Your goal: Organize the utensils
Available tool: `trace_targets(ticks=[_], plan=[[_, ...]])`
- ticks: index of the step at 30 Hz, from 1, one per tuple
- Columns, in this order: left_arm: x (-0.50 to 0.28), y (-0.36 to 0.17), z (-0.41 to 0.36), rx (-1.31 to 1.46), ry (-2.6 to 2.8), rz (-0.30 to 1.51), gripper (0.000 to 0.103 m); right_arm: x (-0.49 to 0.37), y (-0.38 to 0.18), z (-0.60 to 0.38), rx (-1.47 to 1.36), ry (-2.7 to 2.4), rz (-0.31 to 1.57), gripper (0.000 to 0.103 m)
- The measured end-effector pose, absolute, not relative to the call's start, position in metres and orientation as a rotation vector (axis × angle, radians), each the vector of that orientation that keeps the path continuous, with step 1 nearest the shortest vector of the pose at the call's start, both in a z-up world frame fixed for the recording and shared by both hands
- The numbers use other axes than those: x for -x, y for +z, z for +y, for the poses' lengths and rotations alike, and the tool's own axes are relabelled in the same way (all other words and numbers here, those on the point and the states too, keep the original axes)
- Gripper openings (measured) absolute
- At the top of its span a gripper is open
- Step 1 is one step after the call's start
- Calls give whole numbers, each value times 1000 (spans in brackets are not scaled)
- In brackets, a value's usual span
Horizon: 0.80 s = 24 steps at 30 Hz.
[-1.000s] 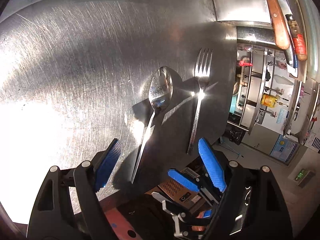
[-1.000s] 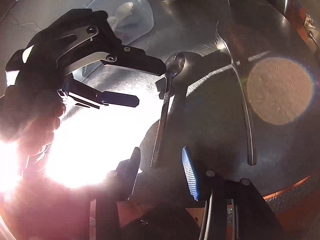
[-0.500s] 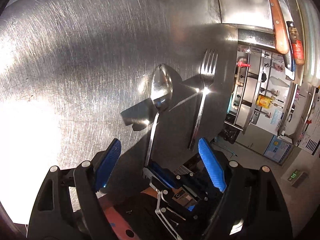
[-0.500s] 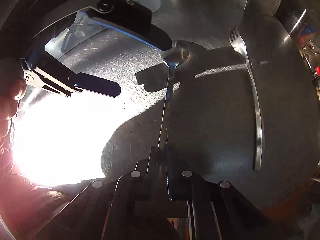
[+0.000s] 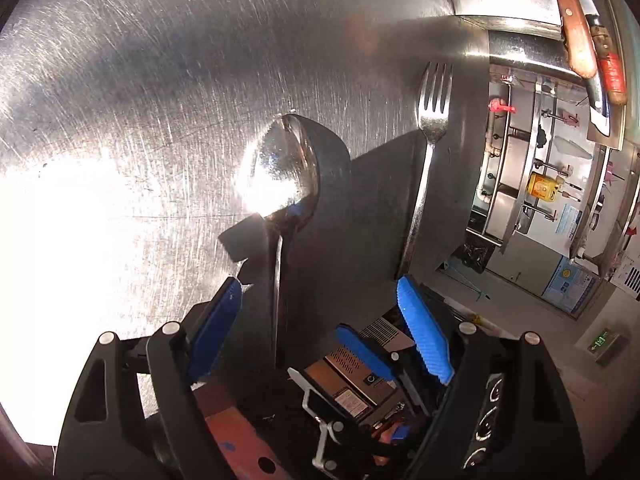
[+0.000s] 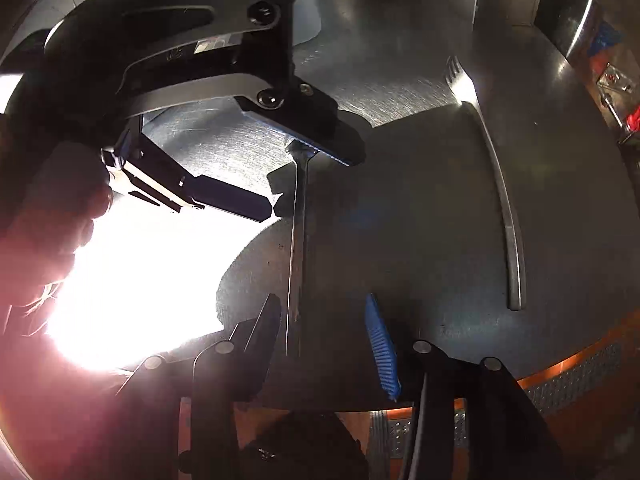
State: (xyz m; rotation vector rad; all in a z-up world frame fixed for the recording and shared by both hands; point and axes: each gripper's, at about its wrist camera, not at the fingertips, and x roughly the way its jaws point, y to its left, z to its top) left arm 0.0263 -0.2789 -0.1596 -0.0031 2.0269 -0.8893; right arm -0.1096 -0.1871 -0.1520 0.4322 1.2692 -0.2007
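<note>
Between the open right gripper (image 6: 326, 332) fingers the spoon (image 5: 280, 184) handle end is seen, long axis straight ahead on the steel counter (image 5: 160, 80); left gripper (image 5: 320, 312), open, straddles the handle.

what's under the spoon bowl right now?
The scratched stainless steel table and the dark shadow of the shiny metal spoon. In the right wrist view the left gripper covers the bowl, so whether it touches the table is hidden.
</note>
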Motion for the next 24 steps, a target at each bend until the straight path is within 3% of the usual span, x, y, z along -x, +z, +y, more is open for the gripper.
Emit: trace_targets(ticks=[4, 5, 21, 24], plan=[[-32, -157, -273, 26, -891, 2018, 76, 93, -166, -152, -232, -237, 1335, 32], [-32, -158, -270, 29, -890, 2018, 76, 94, -165, -150, -245, -212, 1334, 13], [-15, -168, -273, 9, -934, 2064, 76, 134, -202, -223, -912, 57, 1260, 9], [-16, -166, -278, 16, -944, 2060, 76, 143, -208, -231, -1014, 107, 1225, 1]])
